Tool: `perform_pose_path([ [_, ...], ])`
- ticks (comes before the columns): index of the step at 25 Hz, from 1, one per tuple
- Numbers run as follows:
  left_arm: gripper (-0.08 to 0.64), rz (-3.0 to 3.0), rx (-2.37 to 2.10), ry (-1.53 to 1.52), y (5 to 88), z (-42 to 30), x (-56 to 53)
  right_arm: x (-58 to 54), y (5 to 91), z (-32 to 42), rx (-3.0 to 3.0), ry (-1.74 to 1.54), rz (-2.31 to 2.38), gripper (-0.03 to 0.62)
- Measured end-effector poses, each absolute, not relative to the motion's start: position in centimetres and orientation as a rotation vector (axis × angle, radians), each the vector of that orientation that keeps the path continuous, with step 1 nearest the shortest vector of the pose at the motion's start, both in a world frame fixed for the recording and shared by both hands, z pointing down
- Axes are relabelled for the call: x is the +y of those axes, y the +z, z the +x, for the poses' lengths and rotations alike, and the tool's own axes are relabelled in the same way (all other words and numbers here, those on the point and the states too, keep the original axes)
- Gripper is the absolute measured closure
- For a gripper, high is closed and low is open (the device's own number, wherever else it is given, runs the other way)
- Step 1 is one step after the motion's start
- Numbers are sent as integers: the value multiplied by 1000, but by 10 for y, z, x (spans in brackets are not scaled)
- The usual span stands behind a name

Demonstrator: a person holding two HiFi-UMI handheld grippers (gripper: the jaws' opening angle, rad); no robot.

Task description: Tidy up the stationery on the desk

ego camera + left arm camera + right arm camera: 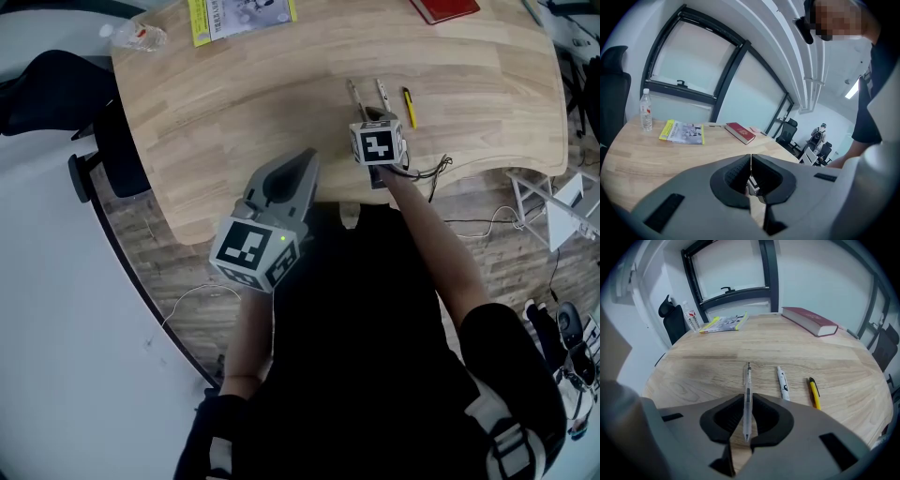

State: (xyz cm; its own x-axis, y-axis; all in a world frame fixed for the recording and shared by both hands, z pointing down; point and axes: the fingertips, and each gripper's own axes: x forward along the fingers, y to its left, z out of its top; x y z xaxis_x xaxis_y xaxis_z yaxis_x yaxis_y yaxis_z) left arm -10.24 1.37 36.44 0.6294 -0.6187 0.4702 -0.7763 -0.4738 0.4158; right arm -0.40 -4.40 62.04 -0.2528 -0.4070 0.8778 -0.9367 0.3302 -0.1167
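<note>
1. Three pens are lying side by side near the front of the pale wooden desk (pixel 234 112) in the head view: a clear pen (pixel 354 94), a white pen (pixel 382 94) and a yellow pen (pixel 409 106) with a black clip. The right gripper (pixel 371 112) is pointing steeply down at the clear pen's near end. The left gripper (pixel 307 157) is hanging over the desk's front edge. A booklet (pixel 239 17), a red book (pixel 445 7) and a water bottle (pixel 136 36) are sitting along the far edge.
2. The left gripper view is showing that gripper's jaws meeting tip to tip, with nothing held. It alone is showing tall dark-framed windows (pixel 693 70) and office chairs (pixel 788 131) far off.
3. Only the right gripper view is showing the grip. The jaws are narrowed to a slim gap, with the pads pressing both sides of the clear pen's translucent barrel. The pen's far end is reaching onto the wood, just beside the white pen.
</note>
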Motion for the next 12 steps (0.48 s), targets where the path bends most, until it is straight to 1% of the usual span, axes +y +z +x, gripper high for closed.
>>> perform_pose_path([
  [12,525,2237,-1135,339,358,-89,20,-38,596,-2,-1880,818,1143,517],
])
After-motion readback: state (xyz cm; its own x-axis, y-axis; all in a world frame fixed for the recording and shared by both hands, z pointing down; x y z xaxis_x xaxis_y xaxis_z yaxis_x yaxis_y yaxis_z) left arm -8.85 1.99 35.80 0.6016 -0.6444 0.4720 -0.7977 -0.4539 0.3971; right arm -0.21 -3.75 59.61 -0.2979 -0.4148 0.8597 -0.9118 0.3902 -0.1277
